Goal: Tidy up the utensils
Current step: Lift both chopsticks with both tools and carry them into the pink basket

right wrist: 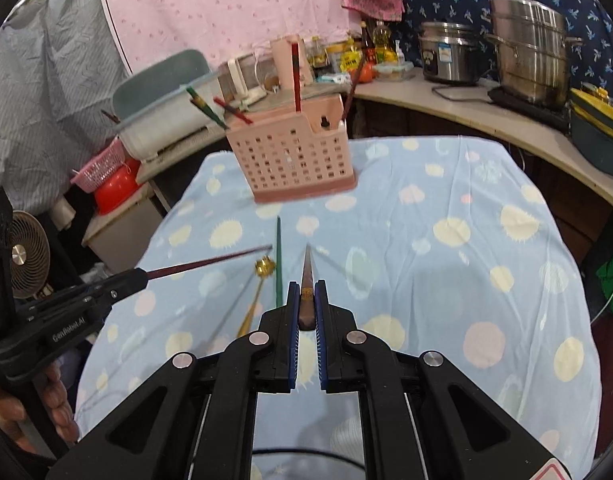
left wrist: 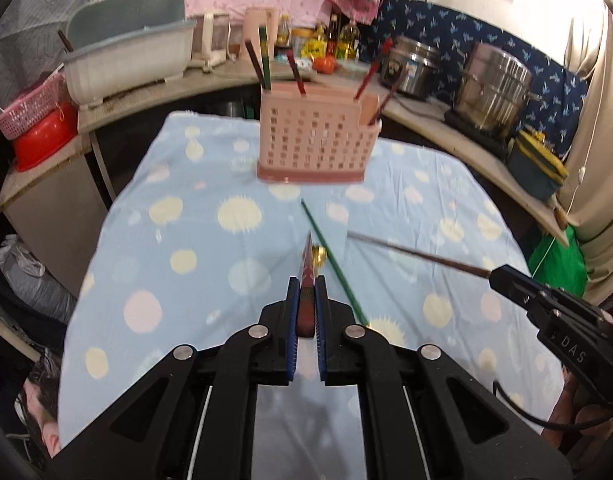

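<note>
— Chopsticks, one in each tool, as far as I can see. The left tool [left wrist: 306,300] is clamped on a dark red chopstick [left wrist: 307,268] that runs forward between its blue pads.

— And the right tool [right wrist: 307,304]?

— Pinched tight on a brown chopstick [right wrist: 306,276], tip pointing ahead. Both tools are up off the cloth.

— What's under them?

— A green chopstick [left wrist: 333,264] lying on the blue spotted cloth [left wrist: 178,248] that covers the bench, and just beside it a gold utensil [right wrist: 258,284] with a flower-shaped head.

— The holder?

— The pink utensil basket [left wrist: 312,140] stands upright at the far end of the cloth, well beyond the tools, with several red and green chopsticks [left wrist: 262,60] leaning in it. Behind, on the counter [left wrist: 446,136], are steel pots [left wrist: 492,88] and a grey-blue dish tub [left wrist: 126,52].
</note>
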A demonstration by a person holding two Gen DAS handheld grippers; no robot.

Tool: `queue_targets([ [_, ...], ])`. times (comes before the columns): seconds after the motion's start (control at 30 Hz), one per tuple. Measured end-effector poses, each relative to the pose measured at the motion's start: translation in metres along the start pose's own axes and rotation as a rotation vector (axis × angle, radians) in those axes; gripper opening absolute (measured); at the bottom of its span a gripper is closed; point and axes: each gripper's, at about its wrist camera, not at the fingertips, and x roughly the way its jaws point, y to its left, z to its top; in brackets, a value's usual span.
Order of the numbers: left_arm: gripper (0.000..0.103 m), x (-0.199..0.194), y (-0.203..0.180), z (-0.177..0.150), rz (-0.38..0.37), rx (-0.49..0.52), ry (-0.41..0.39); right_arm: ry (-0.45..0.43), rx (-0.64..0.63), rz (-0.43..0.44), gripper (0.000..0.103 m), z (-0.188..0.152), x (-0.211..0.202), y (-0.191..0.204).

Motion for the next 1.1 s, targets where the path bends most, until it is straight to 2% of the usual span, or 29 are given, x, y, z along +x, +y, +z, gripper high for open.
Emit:
queue_targets([
  [0.27,0.007,-0.024,-0.003,0.058,-0.005,-0.001,-0.116,-0.091,-0.030,0.012,0.007,0.044,-0.018,0.008],
  [0.53,0.007,-0.030,-0.014,0.105,0.015,0.040,-0.187,-0.159,-0.060,0.021,0.007,0.084,-0.027,0.017],
  [0.87,0.007,-0.031,-0.033,0.154,0.017,0.082,-0.247,-0.230,-0.082,0.038,0.007,0.134,-0.026,0.028],
  [1.1,0.007,-0.022,-0.042,0.175,0.009,0.099,-0.256,-0.255,-0.082,0.038,0.007,0.161,-0.017,0.031],
])
